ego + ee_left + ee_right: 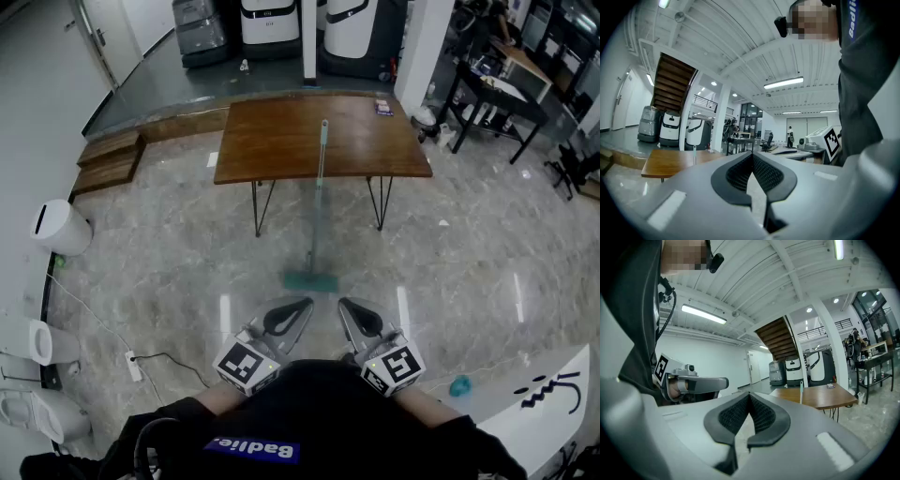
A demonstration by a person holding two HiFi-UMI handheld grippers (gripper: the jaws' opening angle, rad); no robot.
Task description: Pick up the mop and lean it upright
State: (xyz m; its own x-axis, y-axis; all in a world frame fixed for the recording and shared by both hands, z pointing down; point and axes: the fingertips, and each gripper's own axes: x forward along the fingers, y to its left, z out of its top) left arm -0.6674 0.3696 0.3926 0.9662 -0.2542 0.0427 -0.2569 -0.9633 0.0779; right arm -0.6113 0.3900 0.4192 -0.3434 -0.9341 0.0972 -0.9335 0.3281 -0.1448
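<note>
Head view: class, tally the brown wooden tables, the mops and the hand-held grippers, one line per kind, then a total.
Brown wooden table on thin black legs: 1
Teal-headed mop with a long pale handle: 1
Grey two-jaw grippers with marker cubes, left gripper and right gripper: 2
Total: 4

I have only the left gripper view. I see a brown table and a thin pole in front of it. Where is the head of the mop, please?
Observer: In the head view, the teal mop head rests on the floor. It is ahead of the left gripper and the right gripper and apart from both.
Operator: Is the mop lying flat?
Observer: No. Its handle stands up and seems to lean on the near edge of the table.
Operator: And the right gripper, does it hold anything?
Observer: No. In the right gripper view its jaws are together, with nothing between them.
</note>
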